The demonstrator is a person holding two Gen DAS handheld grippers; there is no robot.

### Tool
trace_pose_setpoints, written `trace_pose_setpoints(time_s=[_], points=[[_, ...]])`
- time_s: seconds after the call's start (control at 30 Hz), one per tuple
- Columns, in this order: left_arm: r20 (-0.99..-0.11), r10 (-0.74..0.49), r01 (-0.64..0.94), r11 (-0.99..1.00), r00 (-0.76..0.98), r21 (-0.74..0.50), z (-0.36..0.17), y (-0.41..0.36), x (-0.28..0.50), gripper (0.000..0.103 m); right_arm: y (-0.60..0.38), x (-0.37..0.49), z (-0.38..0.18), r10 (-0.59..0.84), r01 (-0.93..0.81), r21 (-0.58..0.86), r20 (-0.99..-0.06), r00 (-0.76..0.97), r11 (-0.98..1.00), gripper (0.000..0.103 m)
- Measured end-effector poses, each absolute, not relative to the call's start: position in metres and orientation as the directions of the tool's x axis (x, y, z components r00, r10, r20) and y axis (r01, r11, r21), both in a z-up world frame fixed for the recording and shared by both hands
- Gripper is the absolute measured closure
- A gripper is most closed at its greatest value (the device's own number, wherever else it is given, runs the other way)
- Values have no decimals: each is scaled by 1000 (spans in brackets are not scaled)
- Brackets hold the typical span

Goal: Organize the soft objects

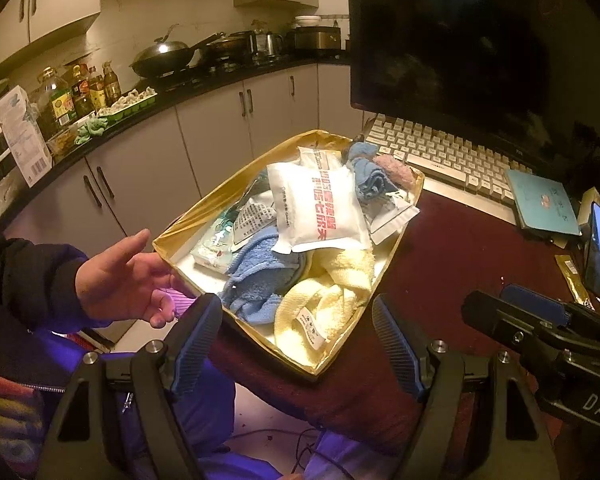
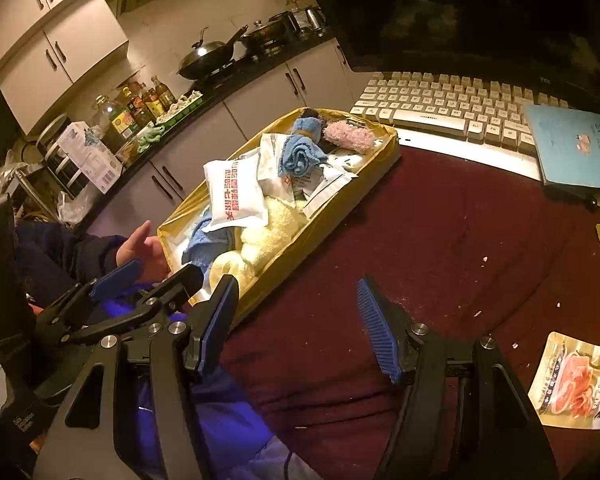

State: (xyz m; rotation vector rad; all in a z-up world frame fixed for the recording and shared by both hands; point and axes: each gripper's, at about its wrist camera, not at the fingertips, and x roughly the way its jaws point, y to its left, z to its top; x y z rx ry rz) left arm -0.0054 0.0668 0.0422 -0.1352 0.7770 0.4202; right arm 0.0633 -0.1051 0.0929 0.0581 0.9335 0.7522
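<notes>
A gold box (image 1: 204, 216) (image 2: 340, 200) on the dark red table holds soft things: a yellow towel (image 1: 324, 300) (image 2: 268, 232), a blue towel (image 1: 260, 272) (image 2: 204, 240), a rolled blue cloth (image 1: 370, 176) (image 2: 302, 152), a pink fuzzy cloth (image 1: 396, 168) (image 2: 350, 136) and white packets with red print (image 1: 320, 208) (image 2: 236, 196). My left gripper (image 1: 296, 340) is open and empty at the box's near end. My right gripper (image 2: 296, 324) is open and empty over the table, right of the box. A bare hand (image 1: 128, 276) (image 2: 140, 248) touches the box's left corner.
A keyboard (image 1: 452, 156) (image 2: 452, 104), a dark monitor (image 1: 480, 40) and a blue booklet (image 1: 540, 200) (image 2: 576, 148) lie behind the box. A phone (image 1: 598, 248) stands at the right. Food pouches (image 2: 576, 384) lie on the table. A kitchen counter with bottles (image 1: 80, 92) is at the left.
</notes>
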Motion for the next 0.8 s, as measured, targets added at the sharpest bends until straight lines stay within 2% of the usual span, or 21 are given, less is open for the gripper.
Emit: trace_pose_setpoints(time_s=[0.8], points=[[-718, 318, -415, 909, 619, 45, 41, 54, 3, 25, -118, 69, 93, 596, -547, 352, -714, 367, 760, 40]])
